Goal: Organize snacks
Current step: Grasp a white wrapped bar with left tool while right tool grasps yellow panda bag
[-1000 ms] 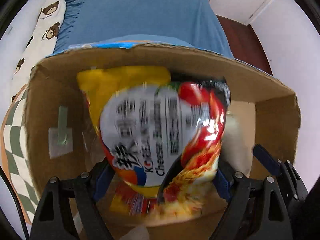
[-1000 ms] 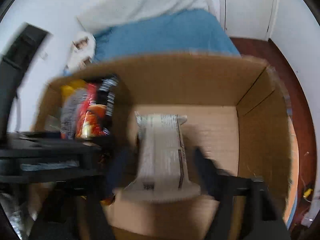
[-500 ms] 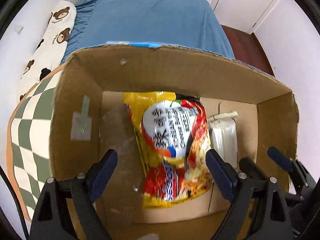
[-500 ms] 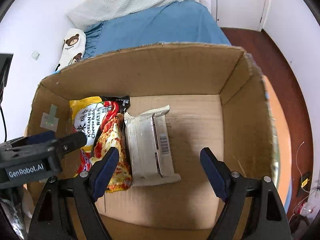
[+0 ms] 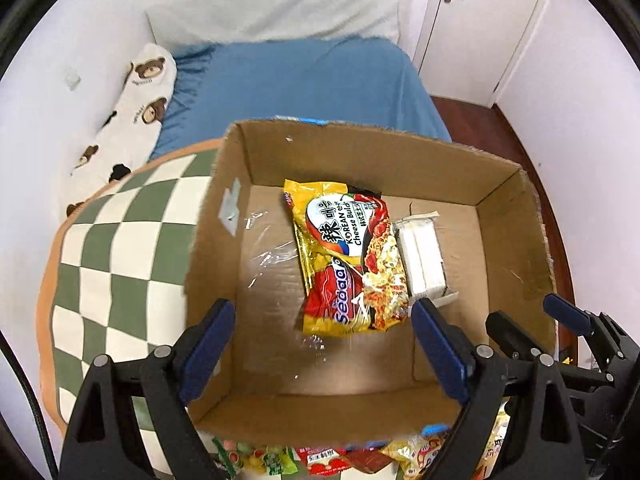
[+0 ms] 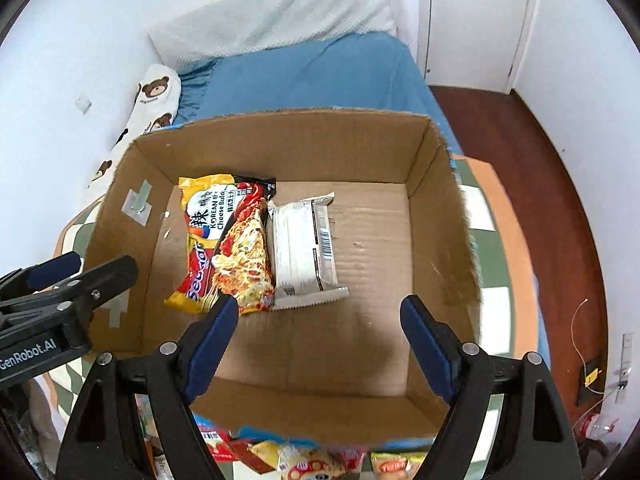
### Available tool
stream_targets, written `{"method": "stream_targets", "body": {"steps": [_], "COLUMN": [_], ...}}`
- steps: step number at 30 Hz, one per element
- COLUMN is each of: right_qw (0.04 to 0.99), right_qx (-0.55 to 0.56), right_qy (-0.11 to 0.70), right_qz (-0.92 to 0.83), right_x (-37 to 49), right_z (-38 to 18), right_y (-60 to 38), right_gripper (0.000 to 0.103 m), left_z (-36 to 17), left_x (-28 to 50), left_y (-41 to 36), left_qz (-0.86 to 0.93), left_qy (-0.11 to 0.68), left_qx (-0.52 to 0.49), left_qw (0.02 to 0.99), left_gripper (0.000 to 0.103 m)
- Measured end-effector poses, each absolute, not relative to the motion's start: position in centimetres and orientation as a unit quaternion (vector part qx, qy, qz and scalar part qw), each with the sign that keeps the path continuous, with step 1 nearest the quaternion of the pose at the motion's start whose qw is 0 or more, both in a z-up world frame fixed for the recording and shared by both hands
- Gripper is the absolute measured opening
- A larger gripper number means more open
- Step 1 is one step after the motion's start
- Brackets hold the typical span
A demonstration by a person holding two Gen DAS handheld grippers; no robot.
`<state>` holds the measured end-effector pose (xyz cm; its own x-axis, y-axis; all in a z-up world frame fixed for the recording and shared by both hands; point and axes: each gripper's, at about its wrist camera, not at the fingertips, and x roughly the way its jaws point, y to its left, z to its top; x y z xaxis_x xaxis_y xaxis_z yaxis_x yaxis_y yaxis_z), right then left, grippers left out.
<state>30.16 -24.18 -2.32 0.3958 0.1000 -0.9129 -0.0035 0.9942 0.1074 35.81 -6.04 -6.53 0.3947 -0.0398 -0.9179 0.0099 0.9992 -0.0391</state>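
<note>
Bright, even room light; soft shadows inside cardboard box; strong fisheye bending, dark vignette corners; mostly sharp.

Blue bed with white pillow, bear-print cushion, checked green-white cloth, white door.

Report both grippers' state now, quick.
Left gripper: open, holding nothing, above the cardboard box.
Right gripper: open, holding nothing, above the same box.
</note>
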Motion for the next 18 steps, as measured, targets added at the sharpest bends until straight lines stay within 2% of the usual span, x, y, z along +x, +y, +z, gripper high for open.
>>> {"method": "stream_targets", "body": {"steps": [18], "right_qw": [0.865], "right_qx": [0.093], "right_qy": [0.491], "right_qz": [0.037], "right_x": [19.8], "right_z": [6.0], "right_y": [-25.1], "right_gripper": [0.085], "left_z": [0.7], "left_x": [26.4], "left_y": [-6.5], "left_qz": [-0.015], "left_qy": [0.479], "left_qx": [-0.008], "left_qw": [0.878], "left_gripper": [0.090]}}
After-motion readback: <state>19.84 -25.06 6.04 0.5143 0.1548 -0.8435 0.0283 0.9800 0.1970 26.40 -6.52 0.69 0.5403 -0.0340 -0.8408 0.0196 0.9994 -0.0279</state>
